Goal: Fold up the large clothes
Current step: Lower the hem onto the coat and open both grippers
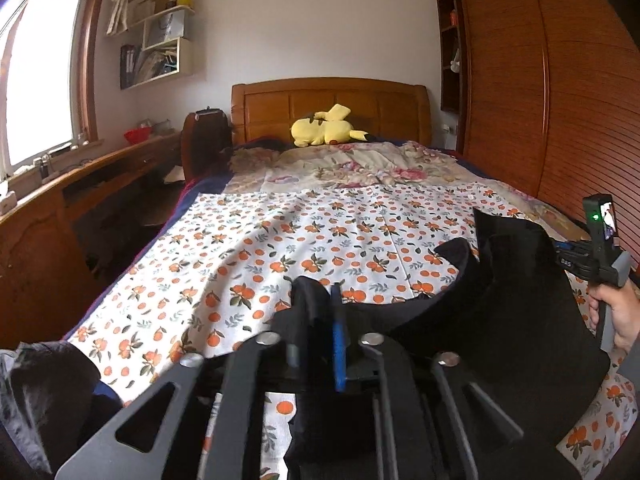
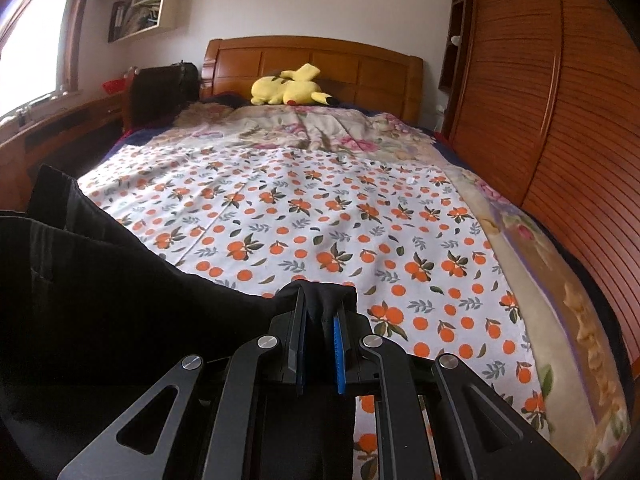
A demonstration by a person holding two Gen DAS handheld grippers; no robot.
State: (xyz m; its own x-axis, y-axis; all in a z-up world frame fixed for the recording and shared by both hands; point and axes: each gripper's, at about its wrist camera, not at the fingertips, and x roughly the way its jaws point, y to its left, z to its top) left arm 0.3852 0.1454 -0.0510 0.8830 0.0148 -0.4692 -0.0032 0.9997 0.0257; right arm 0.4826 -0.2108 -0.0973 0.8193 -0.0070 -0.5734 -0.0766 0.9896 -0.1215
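The left gripper (image 1: pixel 316 312) has its jaws nearly together, with a fold of the black garment (image 1: pixel 520 320) between them; whether the pads actually press on the cloth is hard to tell, since the dark fabric merges with the dark fingers. The right gripper (image 2: pixel 322 320) has its jaws close together and pinched on a bunched edge of the same black garment (image 2: pixel 100 280), which humps up over the fingertips.

Taking the bed (image 2: pixel 400 216) as the landmark, the garment hangs between the two grippers above the bed's near end, over the orange-print sheet (image 1: pixel 280 240). Its full outline cannot be made out: it is cut off by the lower frame edge in both views and its folds are lost in shadow.

In the left wrist view a hand (image 1: pixel 616 312) holding the right gripper's handle shows at the bed's right side, partly cut off by the frame edge.

Farther up the bed lies a crumpled floral quilt (image 2: pixel 320 128), and at the bed's head a yellow plush toy (image 1: pixel 326 128) rests against the wooden headboard (image 1: pixel 280 104).

Left of the bed, a wall shelf (image 1: pixel 164 52) holds books and papers, too small to read. A red bowl (image 1: pixel 137 135) sits on the tabletop (image 1: pixel 80 172) under the window; its contents are not visible. Right of the bed stands a slatted wooden wardrobe (image 2: pixel 560 100).
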